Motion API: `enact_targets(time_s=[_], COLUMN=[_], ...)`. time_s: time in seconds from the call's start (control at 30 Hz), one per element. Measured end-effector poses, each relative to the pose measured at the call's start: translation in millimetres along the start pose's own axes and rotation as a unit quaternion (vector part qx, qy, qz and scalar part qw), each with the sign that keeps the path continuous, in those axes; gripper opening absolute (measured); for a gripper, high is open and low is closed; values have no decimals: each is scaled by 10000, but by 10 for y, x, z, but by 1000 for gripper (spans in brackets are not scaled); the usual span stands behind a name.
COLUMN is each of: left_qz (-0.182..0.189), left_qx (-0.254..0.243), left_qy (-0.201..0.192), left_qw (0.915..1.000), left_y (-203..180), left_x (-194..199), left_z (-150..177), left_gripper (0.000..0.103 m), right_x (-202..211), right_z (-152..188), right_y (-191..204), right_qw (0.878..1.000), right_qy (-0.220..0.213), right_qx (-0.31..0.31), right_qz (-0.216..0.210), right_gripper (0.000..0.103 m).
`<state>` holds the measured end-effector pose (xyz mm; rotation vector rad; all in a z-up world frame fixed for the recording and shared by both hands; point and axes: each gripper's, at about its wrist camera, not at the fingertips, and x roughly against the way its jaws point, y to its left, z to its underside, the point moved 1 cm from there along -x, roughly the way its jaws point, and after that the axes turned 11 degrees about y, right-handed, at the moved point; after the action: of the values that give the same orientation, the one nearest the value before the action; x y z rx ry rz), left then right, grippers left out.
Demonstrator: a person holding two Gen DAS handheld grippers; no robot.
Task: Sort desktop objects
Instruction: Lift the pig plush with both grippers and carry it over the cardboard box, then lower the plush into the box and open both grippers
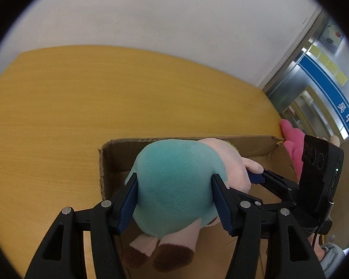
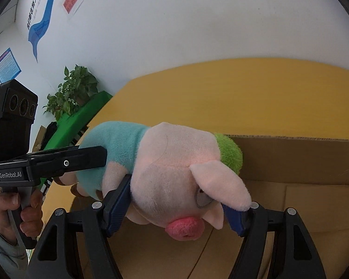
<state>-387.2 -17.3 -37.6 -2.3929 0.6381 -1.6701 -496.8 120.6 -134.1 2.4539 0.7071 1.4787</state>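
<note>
A plush pig (image 1: 174, 186) with a teal shirt, pink head and green cap is held above an open cardboard box (image 1: 118, 153). My left gripper (image 1: 174, 200) is shut on its teal body. My right gripper (image 2: 176, 207) is shut on its pink head (image 2: 174, 176), snout down, over the box (image 2: 302, 160). In the left wrist view the right gripper (image 1: 290, 186) reaches in from the right. In the right wrist view the left gripper (image 2: 65, 162) comes in from the left, held by a hand.
The box sits on a yellow wooden table (image 1: 81, 107). A pink plush toy (image 1: 290, 137) lies beyond the box's right corner. A green bench (image 2: 81, 116) and potted plant (image 2: 72, 90) stand off the table's far left edge.
</note>
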Motion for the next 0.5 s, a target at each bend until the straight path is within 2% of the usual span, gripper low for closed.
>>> enact_targets(time_s=[0.07,0.1,0.23,0.27,0.33,0.4,0.5], left_qz=[-375,-395,-431,-458,-760,-736,-712], left_qx=[48,54,378,416,389,284,-131], left_qy=[197,100,-96,-151,-417,-702,-1137], left_qw=[9991,9992,9983,9980,9955,9944,9909], left_y=[30,68,199,203,191,157,-34], left_x=[-111,-104,38,103,308,546,1020], left_z=[4,2,-13,-2,43,80,249], left_gripper=[60,63,66,66,64,64,64], right_x=[-205,-280,-317,-262,-112,191,756], right_z=[32,55,59,70,99,89,42], right_y=[-38,-30,110,206,340,496,706], right_qw=[9996,9992,9981,9976,9962,9953,9920], right_qy=[221,310,248,249,154,-47,-421], right_qx=[-1,13,61,123,336,455,613], right_qz=[151,249,565,634,785,849,1022], right_gripper=[74,81,91,91,91,93,102])
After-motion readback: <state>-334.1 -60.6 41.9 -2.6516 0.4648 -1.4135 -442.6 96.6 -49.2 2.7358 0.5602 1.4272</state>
